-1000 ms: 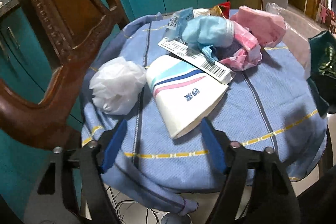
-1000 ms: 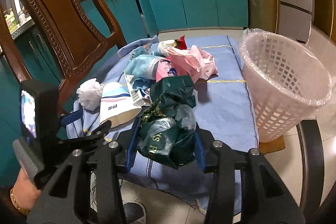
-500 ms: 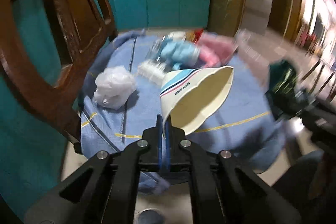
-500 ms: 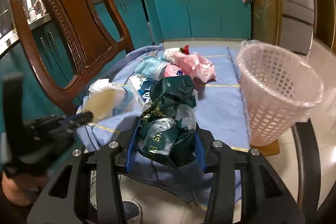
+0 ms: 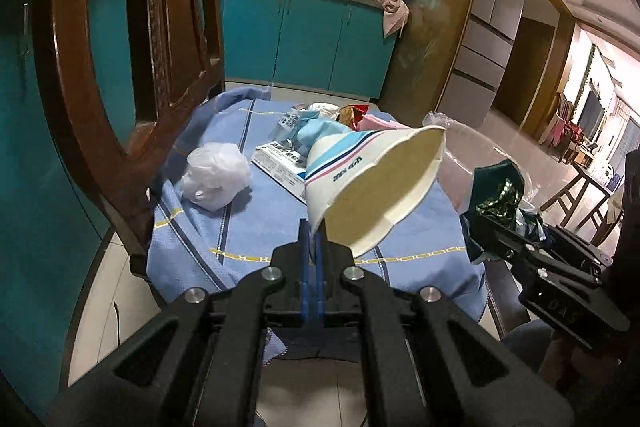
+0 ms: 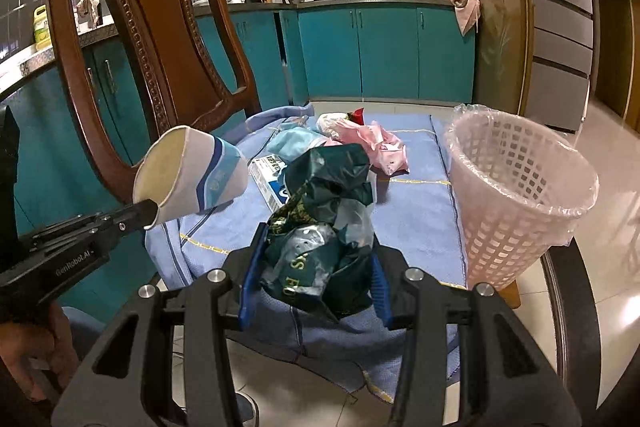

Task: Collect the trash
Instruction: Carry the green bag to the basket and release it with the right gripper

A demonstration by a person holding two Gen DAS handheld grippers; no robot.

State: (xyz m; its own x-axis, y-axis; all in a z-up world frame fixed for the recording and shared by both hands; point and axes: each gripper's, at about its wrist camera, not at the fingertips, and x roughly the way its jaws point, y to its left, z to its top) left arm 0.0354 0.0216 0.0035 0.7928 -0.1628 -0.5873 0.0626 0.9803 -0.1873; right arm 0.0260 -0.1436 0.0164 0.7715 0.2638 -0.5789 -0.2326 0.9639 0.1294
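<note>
My left gripper [image 5: 311,239] is shut on the rim of a white paper cup [image 5: 372,183] with blue and pink stripes and holds it up off the table; the cup also shows in the right wrist view [image 6: 192,179]. My right gripper [image 6: 316,267] is shut on a crumpled dark green foil wrapper [image 6: 324,223], also seen at the right of the left wrist view [image 5: 500,195]. A pink lined basket [image 6: 516,195] stands on the table's right side. More trash lies on the blue cloth [image 5: 272,227]: a white plastic ball [image 5: 216,179], a barcode box [image 5: 280,167], blue and pink bags [image 6: 372,143].
A carved wooden chair [image 6: 160,39] stands at the table's left. Teal kitchen cabinets [image 6: 384,51] run along the back, with a fridge [image 6: 560,15] at the right. The blue cloth hangs over the table's near edge.
My left gripper shut on the cup's rim and lifted it off the cloth. Both grippers have drawn back and up from the table. The right gripper still holds the green wrapper.
</note>
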